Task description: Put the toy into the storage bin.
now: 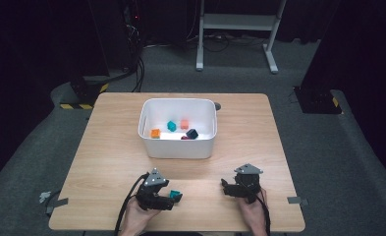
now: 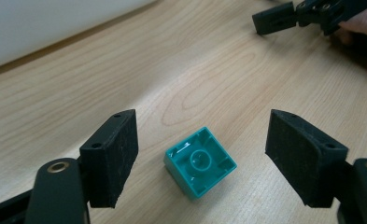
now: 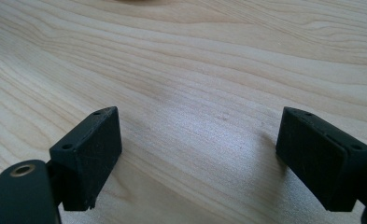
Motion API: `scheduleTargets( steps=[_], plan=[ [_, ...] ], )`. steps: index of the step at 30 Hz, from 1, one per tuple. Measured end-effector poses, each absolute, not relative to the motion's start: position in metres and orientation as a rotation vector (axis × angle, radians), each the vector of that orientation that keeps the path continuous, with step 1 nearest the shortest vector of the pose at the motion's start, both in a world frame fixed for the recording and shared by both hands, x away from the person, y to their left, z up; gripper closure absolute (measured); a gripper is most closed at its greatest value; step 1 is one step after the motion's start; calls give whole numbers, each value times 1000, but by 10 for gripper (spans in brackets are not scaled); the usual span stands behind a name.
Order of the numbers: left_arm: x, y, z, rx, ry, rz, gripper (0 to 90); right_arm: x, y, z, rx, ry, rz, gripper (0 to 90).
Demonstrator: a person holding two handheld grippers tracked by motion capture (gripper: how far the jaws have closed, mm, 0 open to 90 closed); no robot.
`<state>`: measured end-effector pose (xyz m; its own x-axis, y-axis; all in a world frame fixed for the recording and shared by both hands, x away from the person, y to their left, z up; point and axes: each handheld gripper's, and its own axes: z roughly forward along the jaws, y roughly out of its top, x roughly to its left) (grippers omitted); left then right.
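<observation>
Jaws of the left gripper (image 2: 202, 154) stand wide apart, pads clear of the teal block (image 2: 200, 162) that lies between them on the table (image 2: 125, 70), hollow underside up and turned cornerwise to the pads. The right gripper (image 3: 197, 154) is likewise spread, with bare wood between its jaws, well off to the side. Beyond the left jaws, across the table, sits the white bin (image 1: 178, 147) holding an orange block (image 1: 155, 132) and other coloured pieces. The risk, as I judge it: closing on the block's corners instead of its flat faces could twist it or squirt it out sideways, and a shallow bite on smooth plastic may slip during the lift
</observation>
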<state>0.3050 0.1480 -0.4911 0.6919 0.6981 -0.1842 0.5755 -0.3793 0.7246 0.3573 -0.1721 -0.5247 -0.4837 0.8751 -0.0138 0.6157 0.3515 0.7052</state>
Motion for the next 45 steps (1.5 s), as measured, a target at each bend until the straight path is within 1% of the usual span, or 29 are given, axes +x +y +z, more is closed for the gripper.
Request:
scheduleTargets(
  steps=[6,23,29,45],
  plan=[
    [305,141,-500,2110,981,201,266,357,-172,-525,1307,2230,910,139],
    [302,140,-513,2090,1021,229,452,357,-172,-525,1306,2230,910,139],
    [303,140,-513,2083,1026,233,482,357,-172,-525,1307,2230,910,139],
    [302,140,-512,2096,1010,247,524,357,-172,-525,1306,2230,910,139]
  ],
)
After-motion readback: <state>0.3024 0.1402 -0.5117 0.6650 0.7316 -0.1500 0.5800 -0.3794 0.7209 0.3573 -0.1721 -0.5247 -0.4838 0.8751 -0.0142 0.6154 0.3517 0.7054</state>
